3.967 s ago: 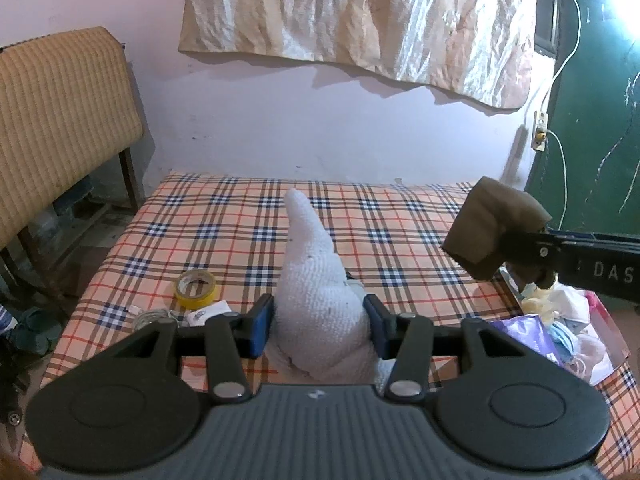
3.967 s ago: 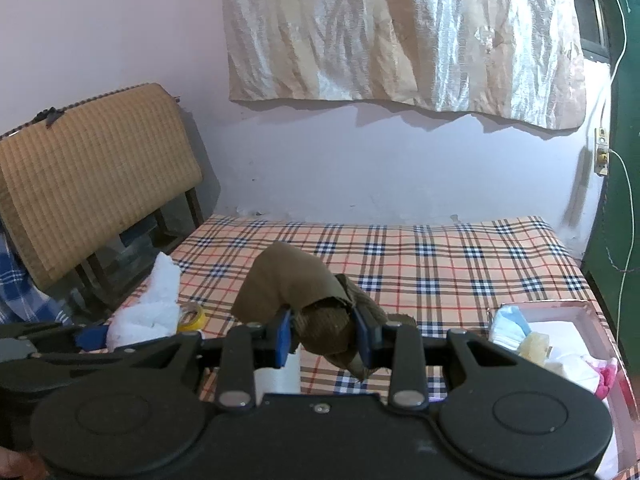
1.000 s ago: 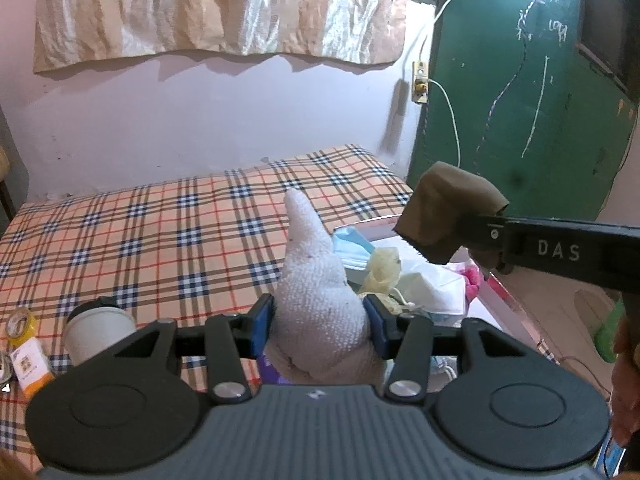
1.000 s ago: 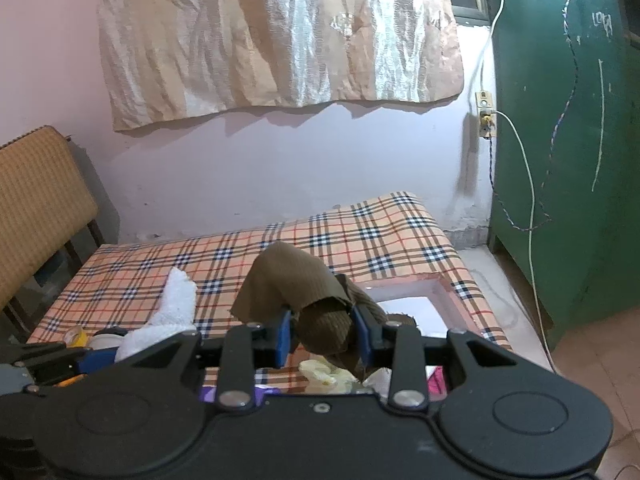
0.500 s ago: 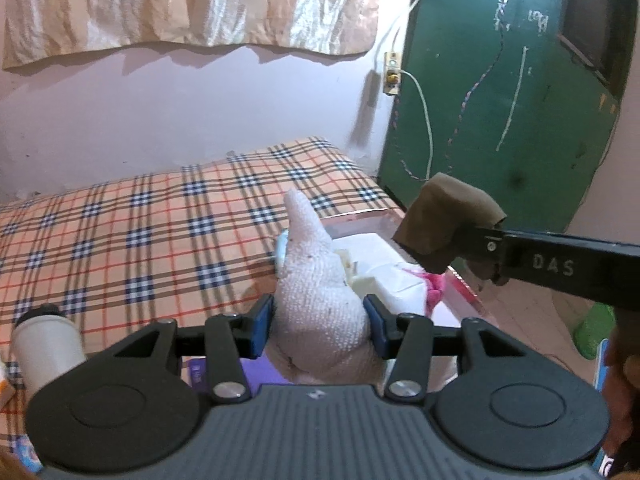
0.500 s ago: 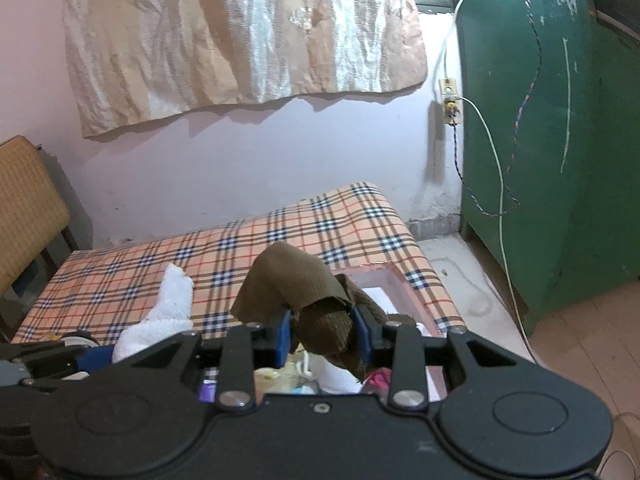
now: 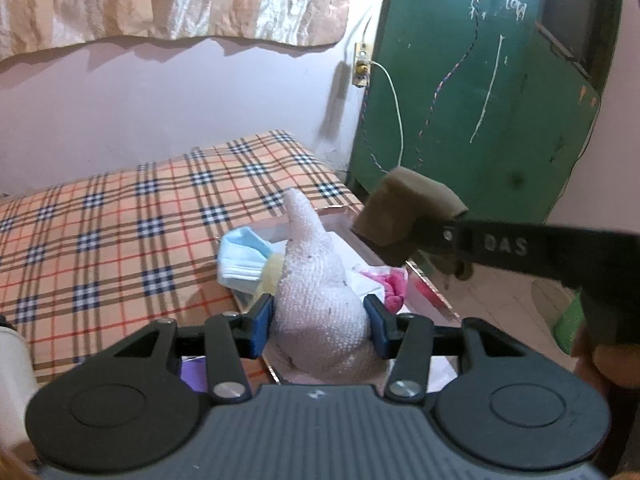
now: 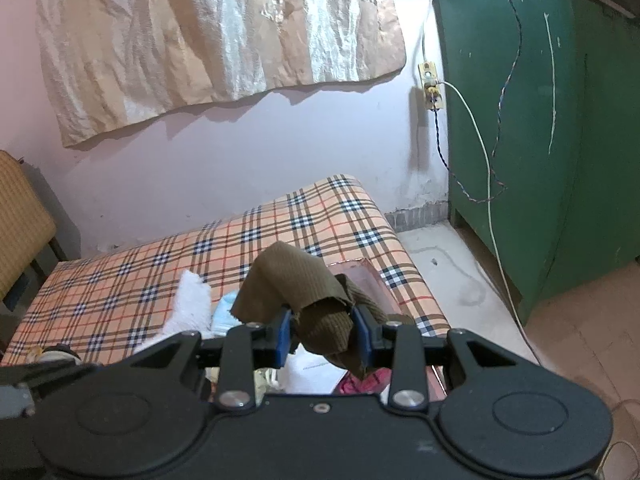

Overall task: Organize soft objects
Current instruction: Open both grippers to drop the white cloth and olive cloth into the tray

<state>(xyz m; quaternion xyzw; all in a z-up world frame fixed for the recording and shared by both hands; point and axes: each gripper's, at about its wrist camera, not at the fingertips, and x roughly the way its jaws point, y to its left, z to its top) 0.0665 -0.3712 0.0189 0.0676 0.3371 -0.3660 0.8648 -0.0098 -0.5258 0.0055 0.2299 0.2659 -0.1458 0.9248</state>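
Left tongs (image 7: 318, 322): pinching a white terry cloth (image 7: 316, 300) between the blue pads, cloth bunched, its pointed end standing upright. Same cloth seen from the right wrist view as a white tuft (image 8: 190, 304) at lower left.

Right tongs (image 8: 322, 334): pinching an olive-brown knit cloth (image 8: 304, 300), folded over the pads and drooping below them. From the left wrist view, same brown cloth (image 7: 404, 216) held out at right, beside and slightly higher than the white one, not touching it.

Below both cloths: pink-rimmed tray (image 7: 430, 294) at the bed's near right corner, edge toward the floor. In tray: light blue face mask (image 7: 244, 254), something pale yellow (image 7: 272, 274) just beside it, a pink fabric lump (image 7: 394, 284), white paper or cloth underneath.

Bed (image 7: 120, 220) covered in orange-and-navy plaid. White cylinder (image 7: 12, 376) at far left edge, cut off by frame.

Background: pink wall, crumpled peach sheet (image 8: 208, 28) hung on it, green door (image 8: 540, 120), wall socket with cords (image 8: 429, 84). Woven chair back (image 8: 20, 224) at left.
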